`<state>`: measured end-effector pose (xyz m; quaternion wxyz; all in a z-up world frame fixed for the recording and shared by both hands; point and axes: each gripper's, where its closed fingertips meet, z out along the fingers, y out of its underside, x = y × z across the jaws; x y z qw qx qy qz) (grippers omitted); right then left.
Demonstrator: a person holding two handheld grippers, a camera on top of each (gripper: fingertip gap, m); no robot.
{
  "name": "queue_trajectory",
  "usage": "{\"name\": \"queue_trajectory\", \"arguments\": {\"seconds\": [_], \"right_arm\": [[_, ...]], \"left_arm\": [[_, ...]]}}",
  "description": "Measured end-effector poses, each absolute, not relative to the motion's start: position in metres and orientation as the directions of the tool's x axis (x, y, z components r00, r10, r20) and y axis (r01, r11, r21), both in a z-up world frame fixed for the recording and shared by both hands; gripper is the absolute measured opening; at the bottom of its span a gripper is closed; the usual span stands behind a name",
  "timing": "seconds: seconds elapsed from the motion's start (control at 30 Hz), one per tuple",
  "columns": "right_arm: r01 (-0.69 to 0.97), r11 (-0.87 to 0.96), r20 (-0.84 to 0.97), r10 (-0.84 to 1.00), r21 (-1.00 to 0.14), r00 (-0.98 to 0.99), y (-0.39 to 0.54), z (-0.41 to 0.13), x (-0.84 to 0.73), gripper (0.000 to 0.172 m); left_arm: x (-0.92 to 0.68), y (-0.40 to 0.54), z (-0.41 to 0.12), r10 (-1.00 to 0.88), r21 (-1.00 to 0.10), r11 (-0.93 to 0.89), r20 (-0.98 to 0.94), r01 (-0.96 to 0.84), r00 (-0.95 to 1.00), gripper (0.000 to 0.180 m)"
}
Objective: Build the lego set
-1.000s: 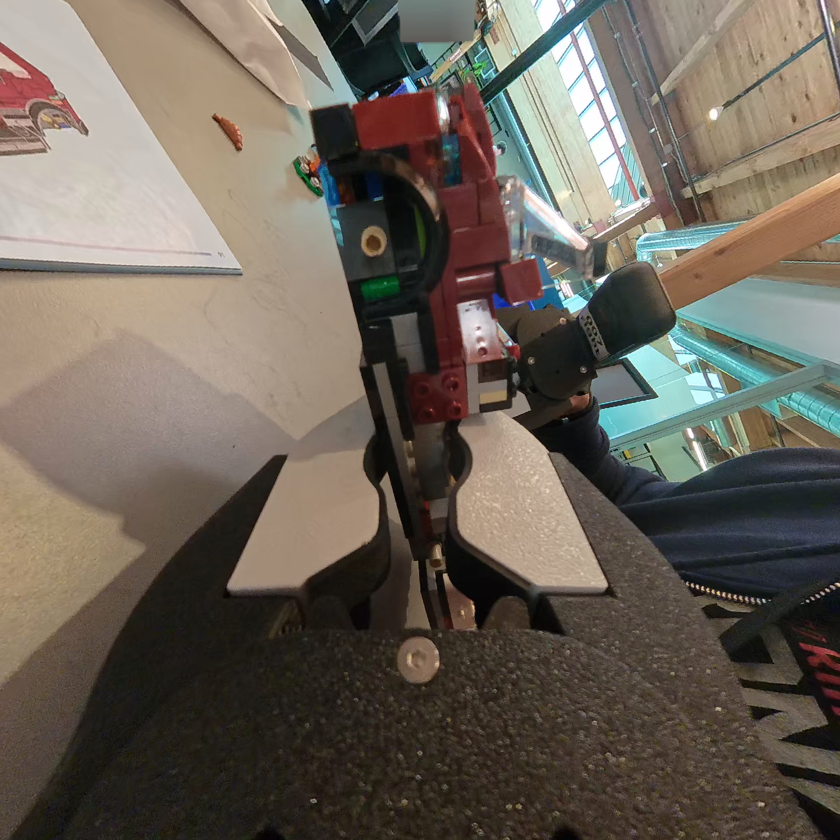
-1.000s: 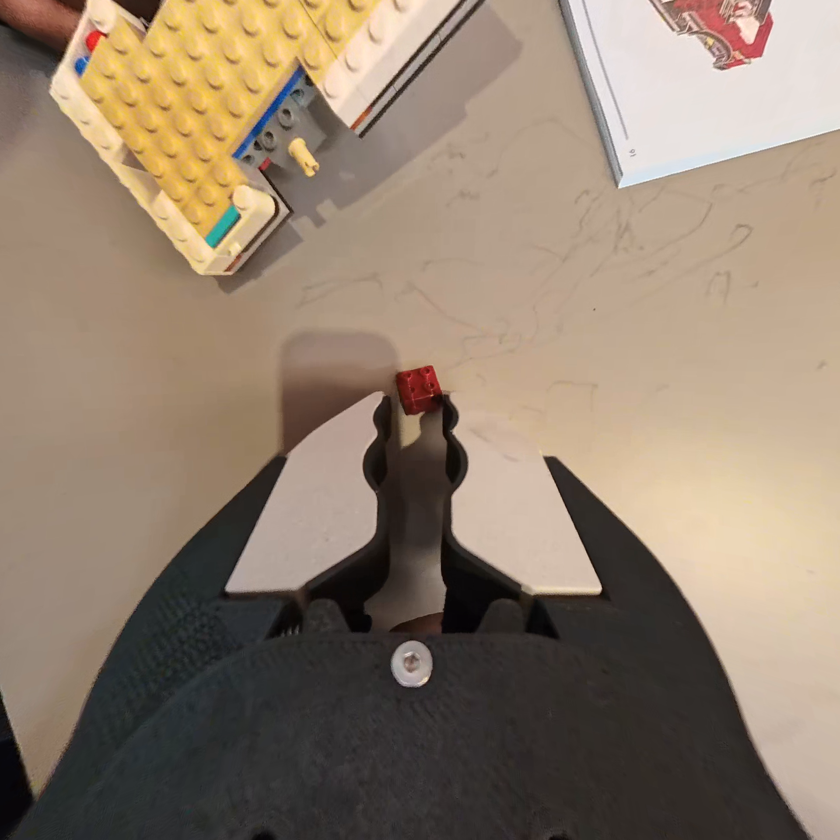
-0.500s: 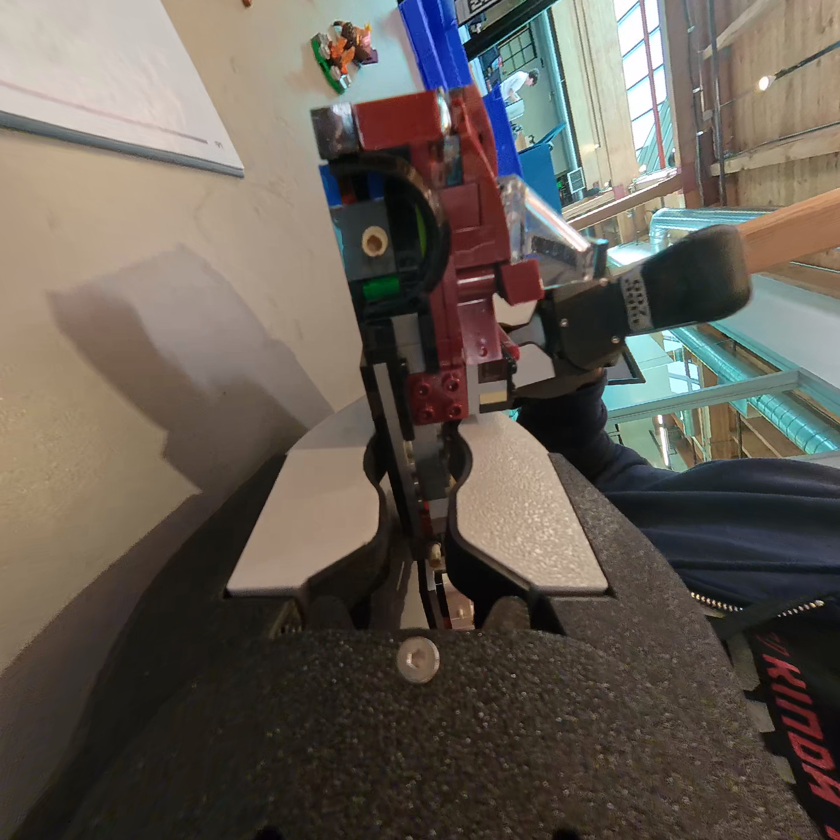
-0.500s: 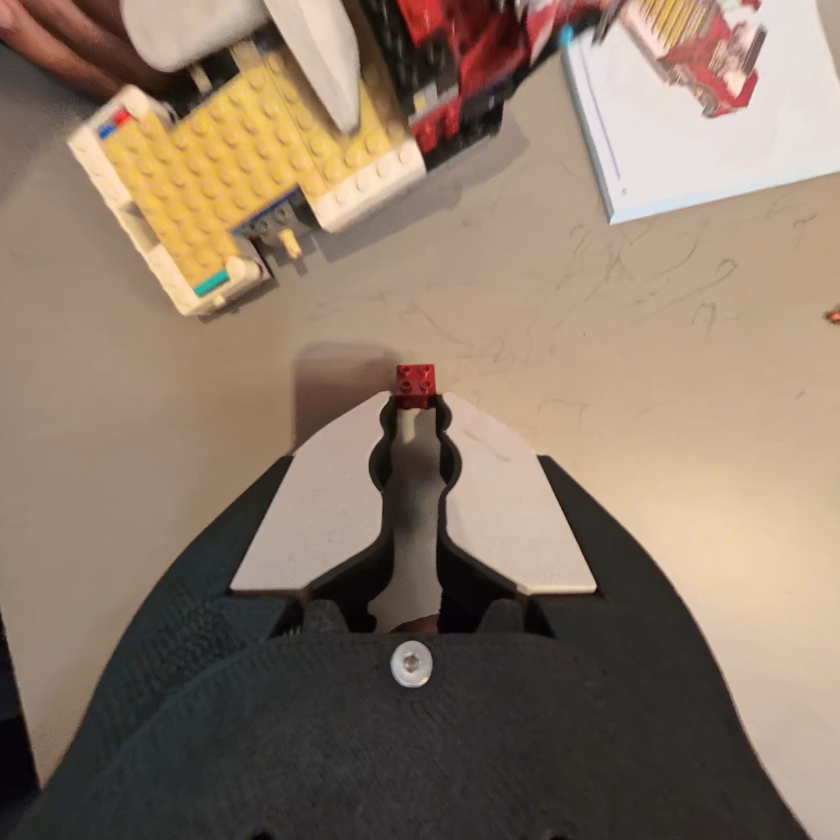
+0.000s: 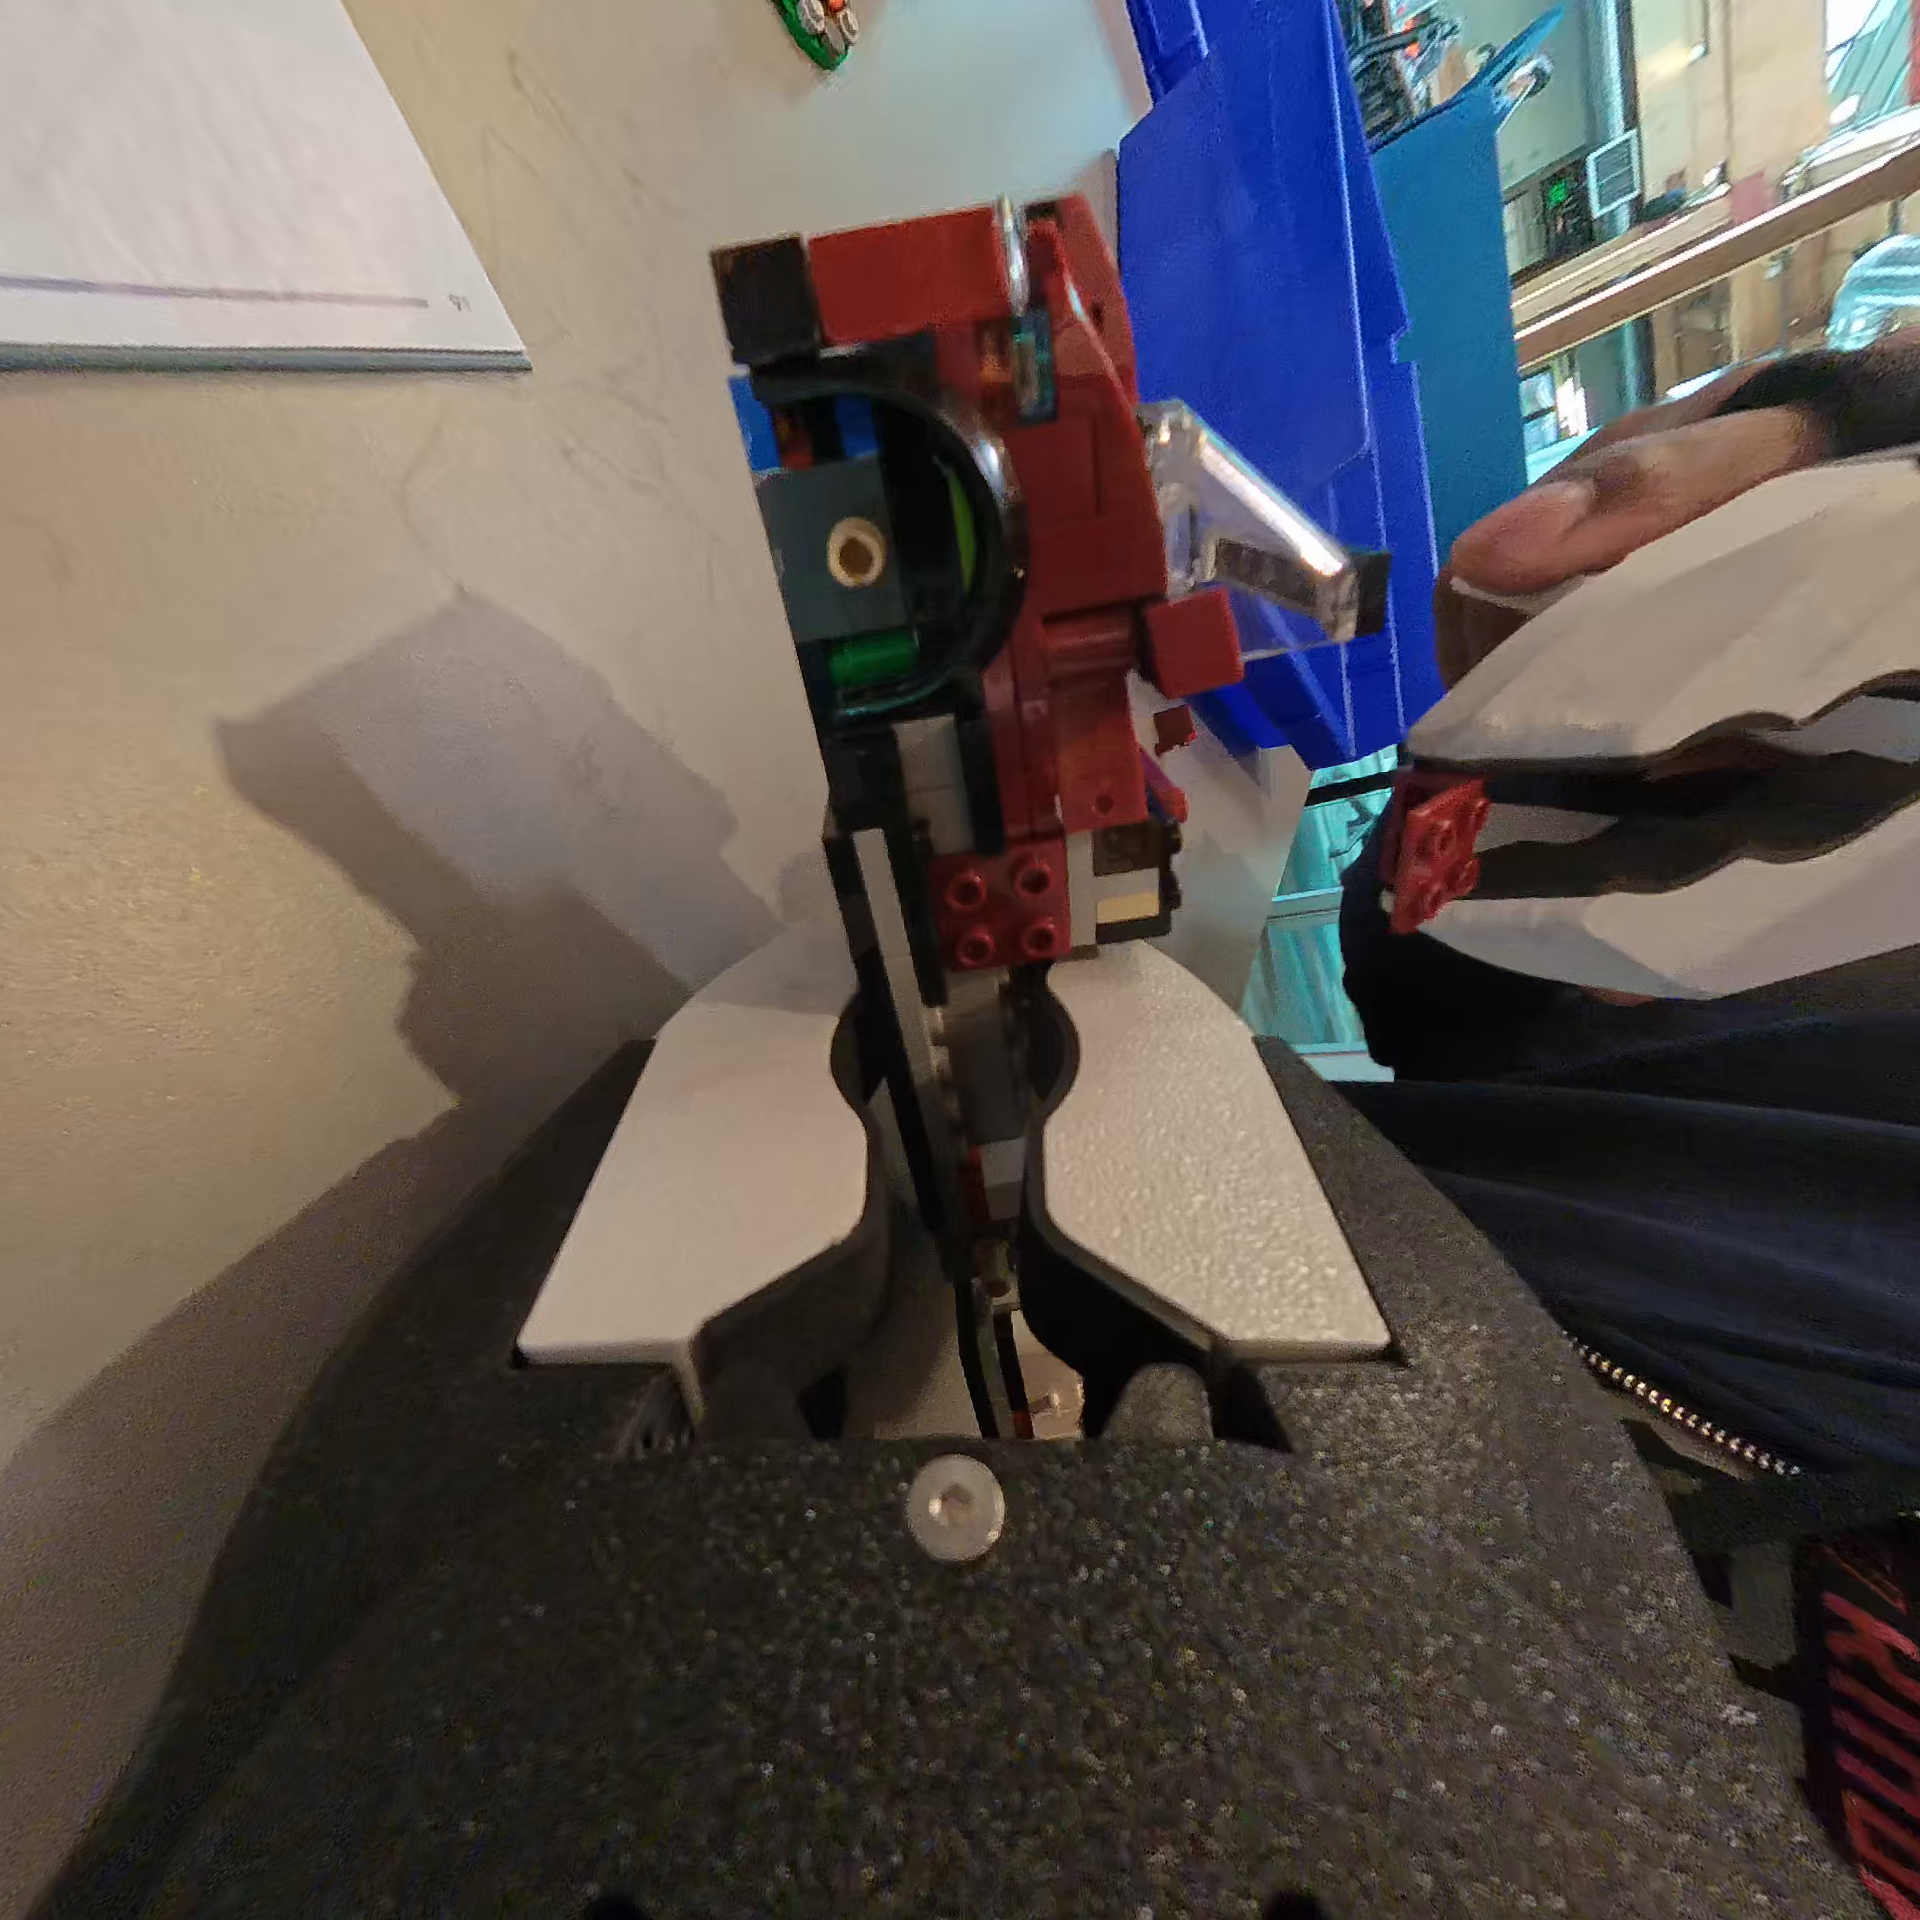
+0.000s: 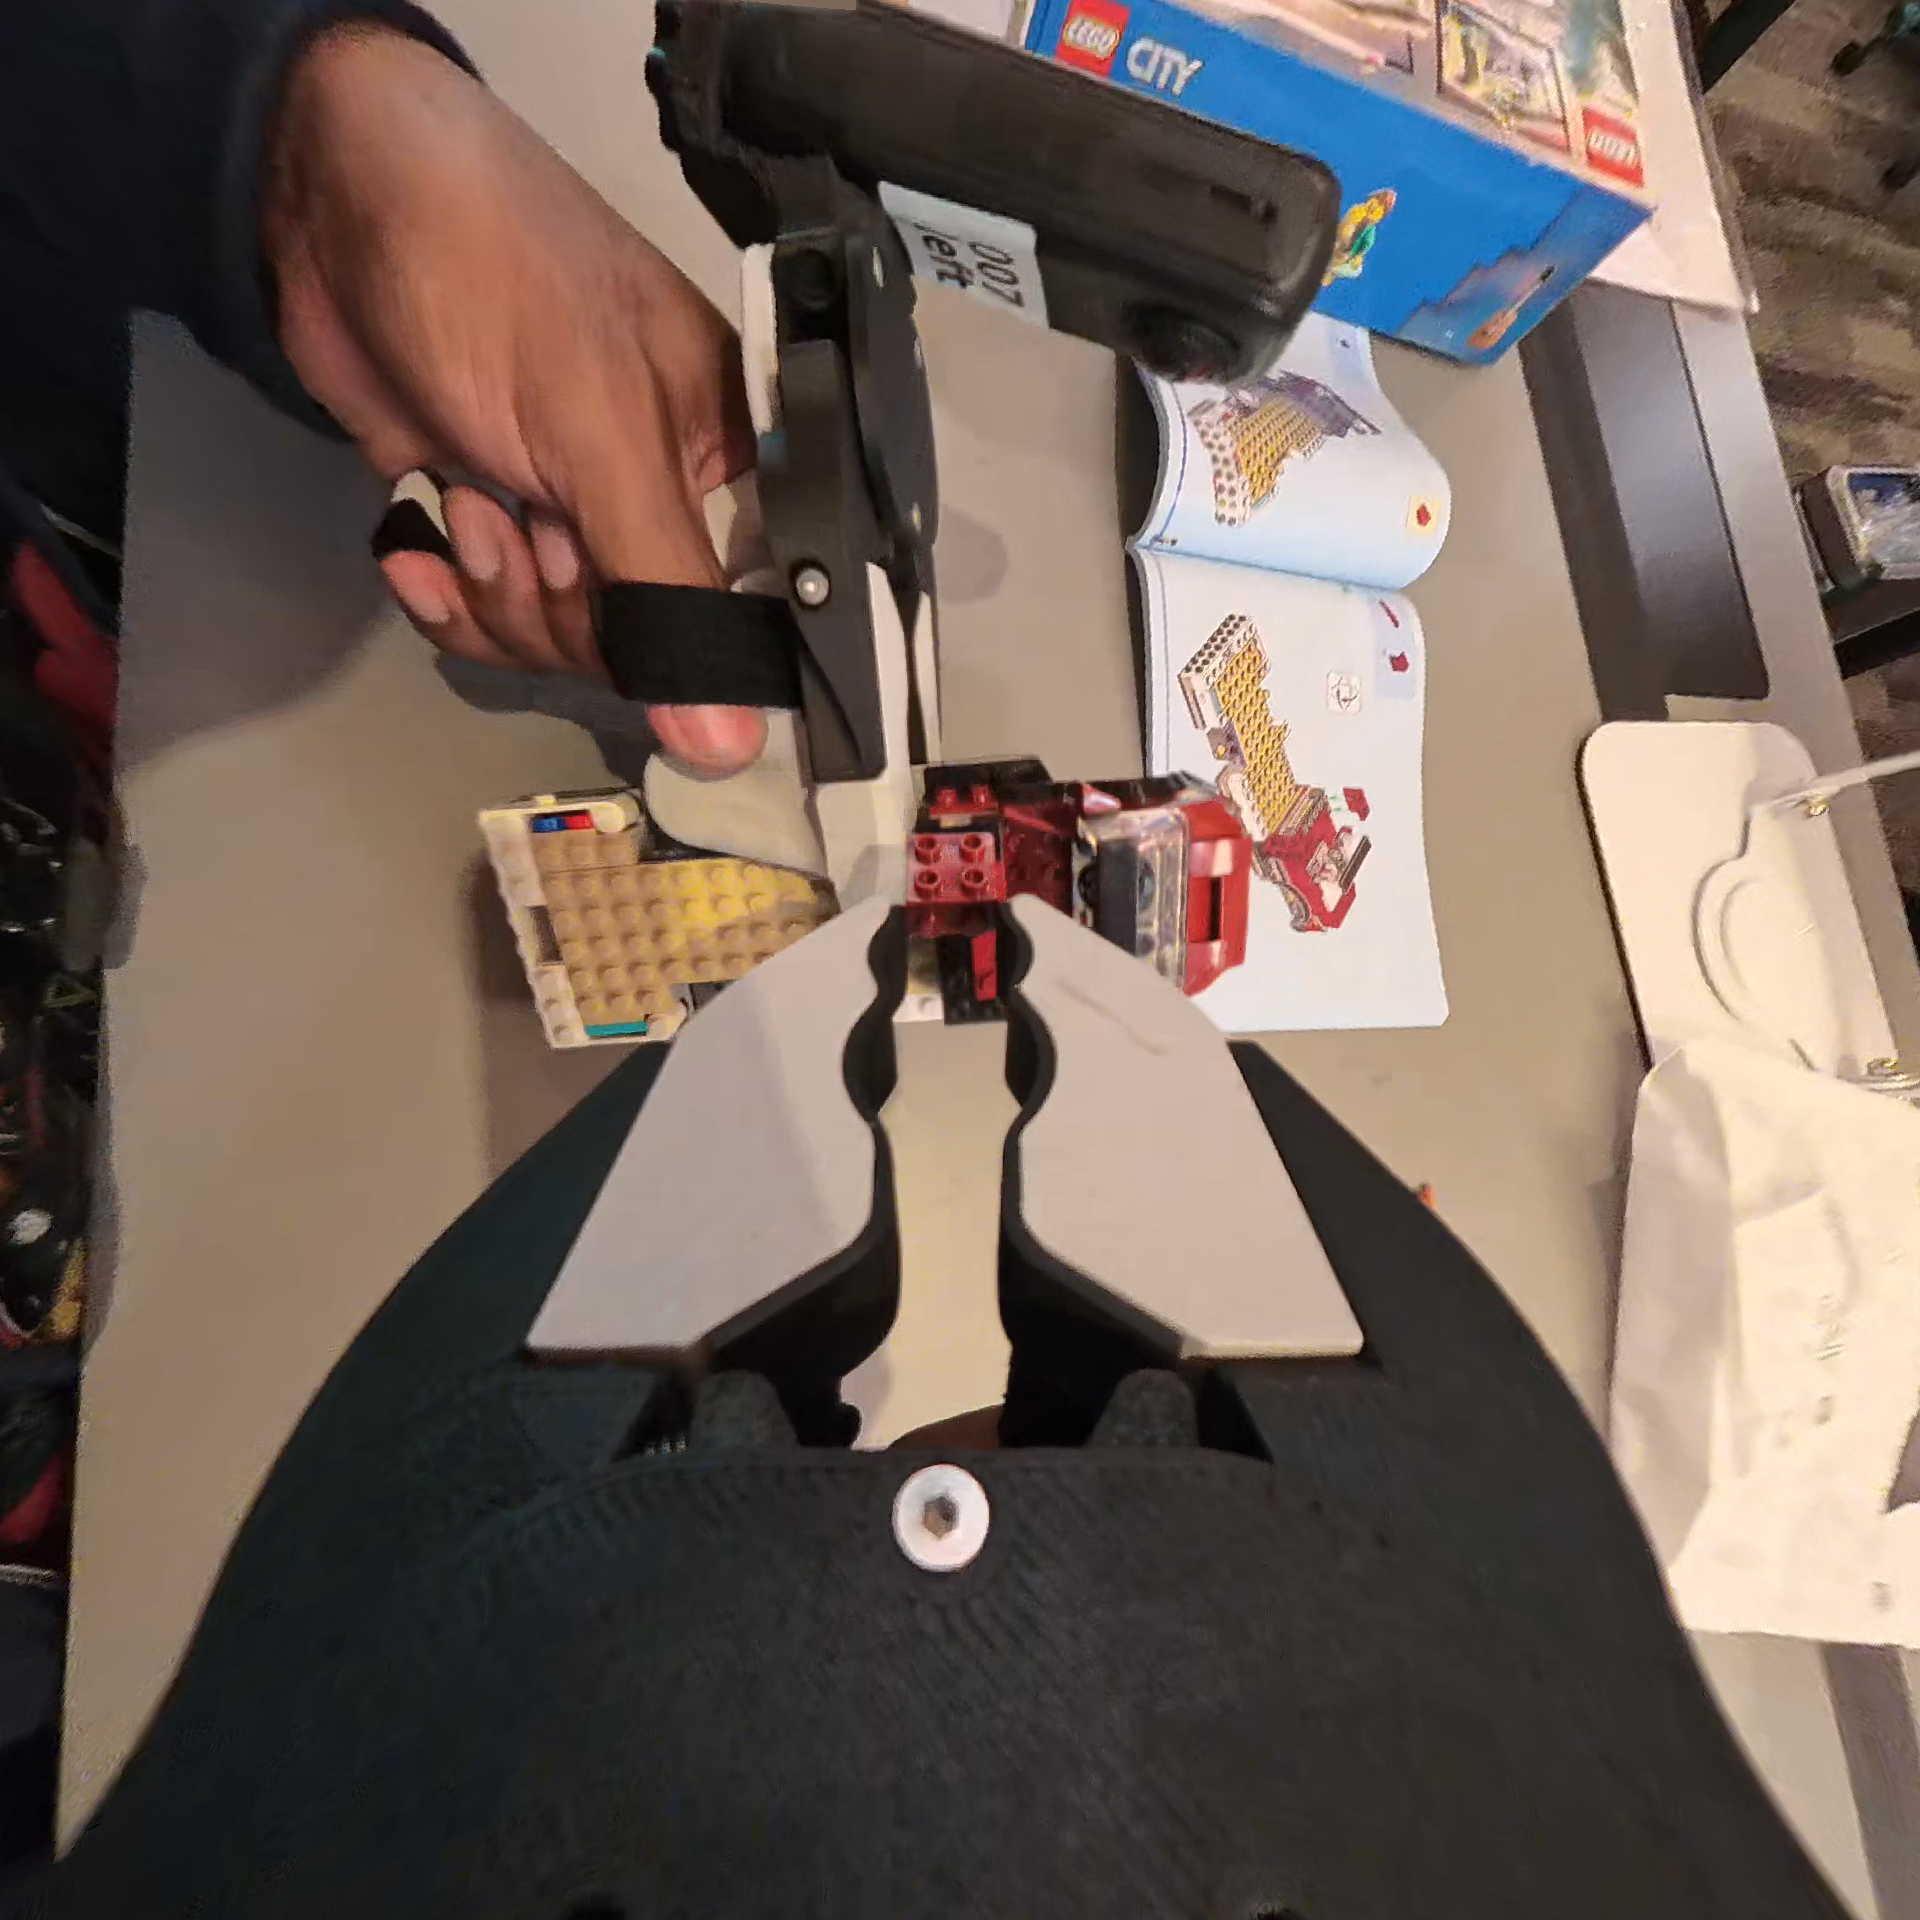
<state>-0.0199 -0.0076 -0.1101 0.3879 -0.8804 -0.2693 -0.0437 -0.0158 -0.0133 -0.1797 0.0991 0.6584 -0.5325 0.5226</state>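
Dark-red brick (image 6: pixel 954 871) pinched in the right tool (image 6: pixel 951 920), level beside the left tool (image 5: pixel 951 997) gripping the brick truck (image 5: pixel 966 582).

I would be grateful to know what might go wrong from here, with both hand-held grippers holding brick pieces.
1. The right hand-held gripper pinches the small dark red brick only at its fingertips; it might twist or pop free.
2. The left hand-held gripper grips the dark red brick vehicle by its narrow lower end; pressing on it could tilt it or detach the clear windscreen piece.
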Motion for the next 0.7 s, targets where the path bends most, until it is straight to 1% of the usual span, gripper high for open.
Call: {"name": "queue_trajectory", "arguments": {"seconds": [0.17, 0.43, 0.7], "right_arm": [[0.523, -0.591, 0.298, 0.439, -0.615, 0.847, 0.002, -0.118, -0.02, 0.016], [0.504, -0.639, 0.285, 0.419, -0.582, 0.862, 0.004, -0.132, -0.019, 0.016], [0.465, -0.658, 0.267, 0.384, -0.592, 0.884, 0.003, -0.137, -0.015, 0.016]], "left_arm": [[-0.017, -0.011, -0.178, -0.633, -0.428, -0.375, 0.766, -0.822, -0.11, 0.024], [-0.018, -0.013, -0.183, -0.675, -0.418, -0.323, 0.731, -0.849, -0.104, 0.024], [-0.017, -0.016, -0.185, -0.702, -0.402, -0.282, 0.705, -0.871, -0.098, 0.024]]}}
